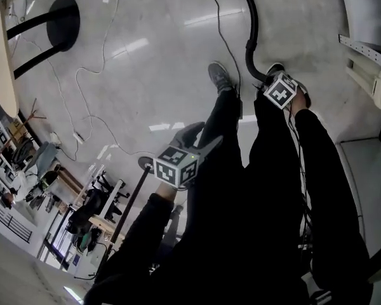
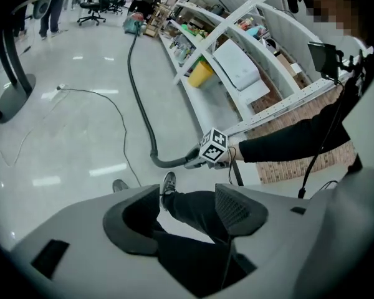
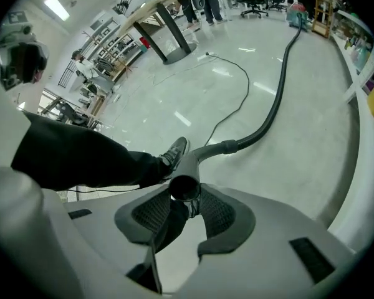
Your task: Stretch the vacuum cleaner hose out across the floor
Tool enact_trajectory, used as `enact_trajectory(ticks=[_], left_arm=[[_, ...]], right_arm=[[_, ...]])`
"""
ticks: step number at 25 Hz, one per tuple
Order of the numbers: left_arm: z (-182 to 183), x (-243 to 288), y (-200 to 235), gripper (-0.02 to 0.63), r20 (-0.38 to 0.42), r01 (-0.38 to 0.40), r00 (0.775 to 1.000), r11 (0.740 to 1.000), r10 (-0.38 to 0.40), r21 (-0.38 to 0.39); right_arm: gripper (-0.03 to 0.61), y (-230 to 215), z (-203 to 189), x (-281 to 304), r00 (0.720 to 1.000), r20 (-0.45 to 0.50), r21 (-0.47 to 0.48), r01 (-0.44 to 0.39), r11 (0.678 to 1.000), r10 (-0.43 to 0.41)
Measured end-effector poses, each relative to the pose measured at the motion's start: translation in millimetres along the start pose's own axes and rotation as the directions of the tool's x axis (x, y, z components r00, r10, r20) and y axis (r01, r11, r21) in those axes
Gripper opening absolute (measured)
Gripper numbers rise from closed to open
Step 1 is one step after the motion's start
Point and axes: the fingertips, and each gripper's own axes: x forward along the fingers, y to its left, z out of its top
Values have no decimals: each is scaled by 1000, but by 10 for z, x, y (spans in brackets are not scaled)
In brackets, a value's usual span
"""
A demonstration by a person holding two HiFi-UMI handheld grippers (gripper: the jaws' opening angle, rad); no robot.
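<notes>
Presently, the right gripper (image 3: 186, 198) was found closed about halfway on the grey end tube (image 3: 188, 167) of the vacuum hose (image 3: 274, 104), with the tube's open mouth seated between the ribbed pads. The left gripper (image 2: 187, 199) stood wide open and held nothing; only the person's trouser leg showed beyond its jaws.

From the cuff (image 3: 230, 147) the hose ran in a long, loose curve over the polished floor (image 3: 174, 92), alongside the white shelving (image 2: 237, 73), toward what appeared to be the teal vacuum cleaner (image 2: 134, 23) at the far end; that distance was too great for certainty. A thin cable (image 3: 237, 98) lay on the floor beside it.

In judgement, the hose was light, ribbed and flexible, likely to spring back into its curve and to slide easily on so glossy a surface. A hard pull might drag the cleaner along. The stiff end tube was the sound hold, though its smooth wall could twist in the pads. A second hold, if wanted, would sit best at the cuff, not on the soft ribbed length.
</notes>
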Motion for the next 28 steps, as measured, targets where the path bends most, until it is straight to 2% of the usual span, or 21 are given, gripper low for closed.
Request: enact_trajectory(ticks=[4, 10, 14, 18, 24, 28], left_arm=[[33, 294, 66, 290, 28, 38, 999, 997, -36, -68], [-132, 673, -71, 290, 6, 98, 995, 988, -98, -118], [-181, 764, -41, 288, -3, 108, 994, 984, -109, -139], [-150, 797, -73, 287, -4, 111, 994, 986, -112, -123], [132, 678, -219, 287, 10, 118, 993, 992, -118, -37], [322, 465, -370, 287, 25, 110, 993, 994, -111, 27]], right_arm=[[152, -159, -428, 370, 998, -68, 14, 2, 1000, -1], [152, -303, -998, 824, 988, -139, 8, -61, 998, 61], [143, -242, -1184, 1014, 983, -147, 88, -101, 991, 113], [143, -134, -1355, 984, 980, -148, 209, -98, 973, 130], [143, -99, -1530, 543, 981, -165, 247, -64, 967, 107], [143, -94, -1243, 29, 997, 0, 360, -67, 930, 72]])
